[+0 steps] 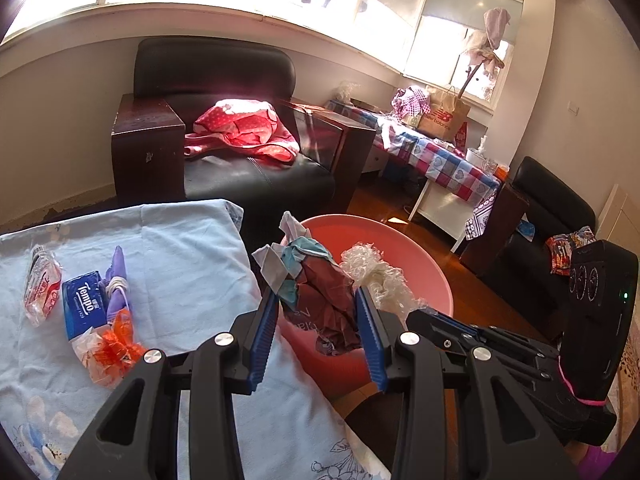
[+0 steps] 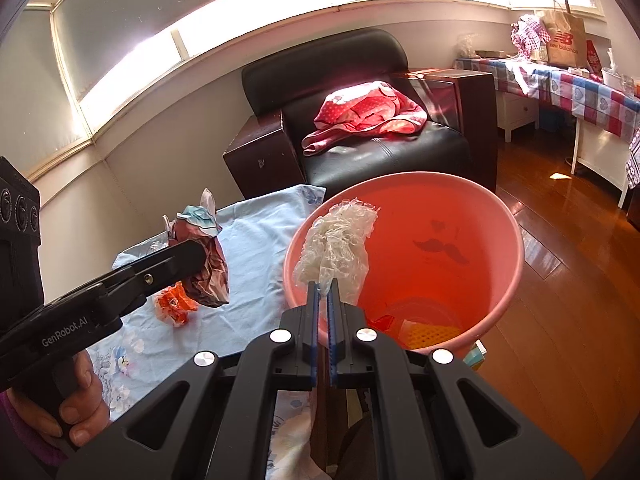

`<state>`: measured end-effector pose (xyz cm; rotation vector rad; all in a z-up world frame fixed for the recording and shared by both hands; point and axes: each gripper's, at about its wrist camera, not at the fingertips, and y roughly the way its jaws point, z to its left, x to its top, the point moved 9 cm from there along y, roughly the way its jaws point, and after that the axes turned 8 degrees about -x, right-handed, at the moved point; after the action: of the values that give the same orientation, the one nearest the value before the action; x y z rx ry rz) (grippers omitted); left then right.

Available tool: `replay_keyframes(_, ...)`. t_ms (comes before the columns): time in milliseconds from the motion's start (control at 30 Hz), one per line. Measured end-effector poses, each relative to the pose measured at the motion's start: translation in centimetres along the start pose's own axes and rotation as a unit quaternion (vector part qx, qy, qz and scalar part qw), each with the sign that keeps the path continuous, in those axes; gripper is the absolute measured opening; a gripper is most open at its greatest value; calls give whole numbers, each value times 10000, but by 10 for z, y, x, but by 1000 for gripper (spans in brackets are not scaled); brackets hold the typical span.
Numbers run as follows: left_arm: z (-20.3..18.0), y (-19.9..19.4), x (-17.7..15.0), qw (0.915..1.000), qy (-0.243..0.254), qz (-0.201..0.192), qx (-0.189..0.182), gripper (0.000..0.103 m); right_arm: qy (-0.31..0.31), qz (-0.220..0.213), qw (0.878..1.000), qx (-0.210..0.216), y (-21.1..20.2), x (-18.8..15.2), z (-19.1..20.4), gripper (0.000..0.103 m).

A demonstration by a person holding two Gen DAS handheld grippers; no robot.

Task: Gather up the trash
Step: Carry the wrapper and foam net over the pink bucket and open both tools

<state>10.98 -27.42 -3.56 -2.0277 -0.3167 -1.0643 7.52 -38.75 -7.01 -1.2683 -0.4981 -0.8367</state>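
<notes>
My left gripper (image 1: 316, 296) is shut on a crumpled wad of maroon, blue and white paper (image 1: 320, 292), held at the table edge next to the pink bucket (image 1: 400, 236). In the right wrist view the same wad (image 2: 212, 268) hangs from the left gripper (image 2: 200, 254) above the blue cloth. My right gripper (image 2: 323, 286) is shut on a white plastic net wrapper (image 2: 336, 240), which hangs over the near rim of the bucket (image 2: 516, 248). Some yellow and red scraps (image 2: 428, 332) lie at the bucket's bottom.
On the light blue tablecloth (image 1: 180, 248) lie an orange wrapper (image 1: 116, 350), a blue tissue pack (image 1: 82, 308), a clear printed wrapper (image 1: 40, 288) and a purple tied bundle (image 1: 116, 284). A black armchair (image 1: 240, 176) with a red cloth stands behind. Wooden floor (image 2: 560, 300) spreads right.
</notes>
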Motion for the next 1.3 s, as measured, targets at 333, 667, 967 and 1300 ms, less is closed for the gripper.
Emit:
replay_keyframes(333, -20, 47, 5, 9995, 41, 297, -125, 39, 151, 126, 9993, -305, 11, 0, -28, 4)
replay_keyframes(667, -21, 77, 3, 9985, 2, 537, -116, 39, 165, 315, 9981, -502, 22, 0, -40, 5)
replay_keyframes(967, -12, 86, -2, 9979, -156, 630, -65, 42, 337, 534, 9961, -620, 30, -1, -53, 5)
replay_keyframes(1300, -3, 77, 1, 9971, -425, 599, -180, 53, 397, 368, 9965, -643, 18, 5, -50, 5)
